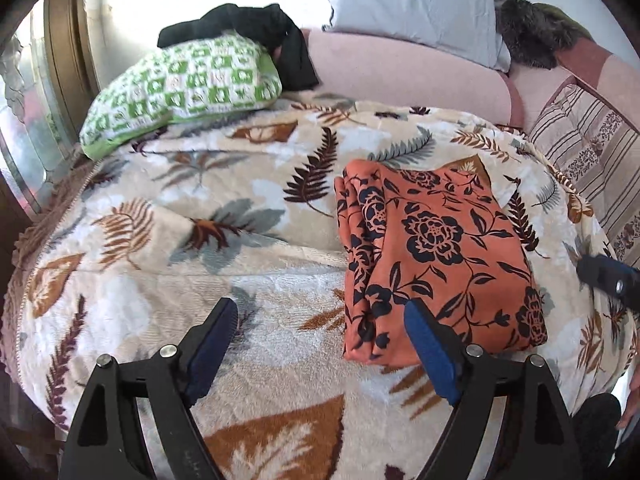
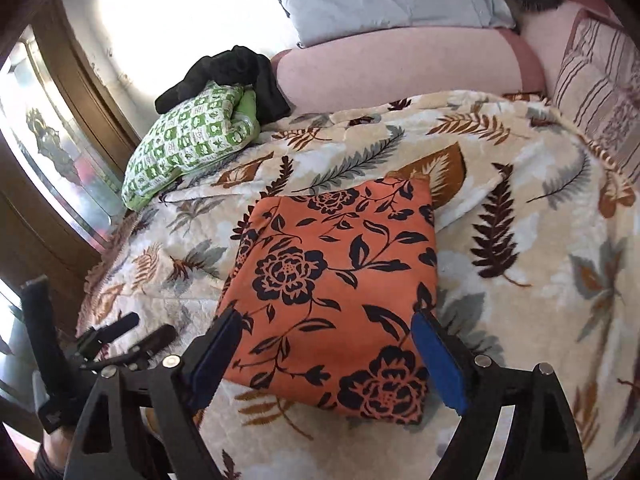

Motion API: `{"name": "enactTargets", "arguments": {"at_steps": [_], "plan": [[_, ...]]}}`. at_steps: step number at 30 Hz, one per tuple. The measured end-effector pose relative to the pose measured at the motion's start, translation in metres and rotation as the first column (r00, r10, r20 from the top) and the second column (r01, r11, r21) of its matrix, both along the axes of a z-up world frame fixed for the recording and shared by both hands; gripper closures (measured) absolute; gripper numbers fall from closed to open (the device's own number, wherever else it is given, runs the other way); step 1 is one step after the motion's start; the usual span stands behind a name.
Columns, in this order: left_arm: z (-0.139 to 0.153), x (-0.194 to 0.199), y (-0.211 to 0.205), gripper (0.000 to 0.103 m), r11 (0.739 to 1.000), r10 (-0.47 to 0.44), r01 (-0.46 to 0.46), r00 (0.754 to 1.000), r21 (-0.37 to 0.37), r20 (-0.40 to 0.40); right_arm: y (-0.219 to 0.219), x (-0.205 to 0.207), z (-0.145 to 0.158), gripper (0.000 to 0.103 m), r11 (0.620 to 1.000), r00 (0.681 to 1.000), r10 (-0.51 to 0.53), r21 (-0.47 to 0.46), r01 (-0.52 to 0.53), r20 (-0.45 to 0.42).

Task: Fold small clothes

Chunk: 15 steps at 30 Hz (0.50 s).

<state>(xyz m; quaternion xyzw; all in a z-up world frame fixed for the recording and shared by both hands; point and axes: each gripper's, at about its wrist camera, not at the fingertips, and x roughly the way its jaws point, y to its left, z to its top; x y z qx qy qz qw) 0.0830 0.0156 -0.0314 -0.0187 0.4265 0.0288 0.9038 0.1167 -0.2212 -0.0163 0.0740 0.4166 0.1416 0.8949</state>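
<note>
Garment [image 2: 332, 300] folded flat on blanket [image 2: 520, 240] | left gripper [image 1: 320, 344] fingers apart, empty | right gripper [image 2: 326, 354] fingers apart, empty

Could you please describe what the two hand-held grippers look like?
Each hand-held gripper, left and right, has a matte black angular frame with triangular cut-outs and round silver pivot bolts. The two fingers carry blue pads on their inner faces. No cables, markings or sleeves are visible.
</note>
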Motion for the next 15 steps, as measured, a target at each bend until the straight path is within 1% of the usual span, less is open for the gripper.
{"name": "enactTargets", "arguments": {"at_steps": [2, 3, 4, 6, 8, 9, 10, 12, 15], "plan": [[0.007, -0.012, -0.003, 0.017, 1.000, 0.004, -0.005, 1.000, 0.021, 0.020, -0.007, -0.027, -0.003, 0.012, 0.998, 0.999, -0.018, -0.060, 0.020, 0.026], [0.010, -0.017, -0.004, 0.017, 1.000, 0.001, -0.001, 1.000, 0.018, 0.025, -0.006, -0.035, -0.005, 0.008, 0.996, 0.999, -0.031, -0.083, 0.033, 0.030], [0.013, -0.022, -0.004, 0.017, 1.000, 0.000, 0.000, 1.000, 0.009, 0.031, -0.006, -0.043, -0.007, 0.000, 0.994, 0.999, -0.040, -0.099, 0.043, 0.033], [0.019, -0.031, -0.006, 0.017, 1.000, 0.009, -0.008, 0.999, -0.001, 0.046, -0.009, -0.057, -0.011, 0.000, 0.992, 0.998, -0.055, -0.113, 0.060, 0.042], [0.025, -0.039, -0.009, 0.017, 1.000, 0.008, -0.008, 0.999, -0.003, 0.050, -0.008, -0.069, -0.008, 0.000, 0.990, 0.996, -0.061, -0.128, 0.068, 0.059], [0.028, -0.041, -0.011, 0.015, 1.000, 0.003, -0.003, 0.999, -0.007, 0.051, -0.006, -0.072, -0.006, 0.000, 0.988, 0.996, -0.059, -0.137, 0.068, 0.068], [0.031, -0.043, -0.013, 0.009, 1.000, -0.005, 0.006, 0.998, -0.013, 0.058, -0.005, -0.076, -0.003, 0.000, 0.987, 0.995, -0.055, -0.149, 0.067, 0.080], [0.037, -0.045, -0.017, 0.004, 0.999, -0.017, 0.019, 0.998, -0.030, 0.067, -0.003, -0.081, 0.004, 0.000, 0.980, 0.993, -0.049, -0.186, 0.068, 0.107], [0.046, -0.048, -0.023, 0.004, 0.999, -0.027, 0.031, 0.996, -0.042, 0.086, -0.004, -0.084, 0.013, 0.000, 0.972, 0.990, -0.048, -0.221, 0.076, 0.130]]}}
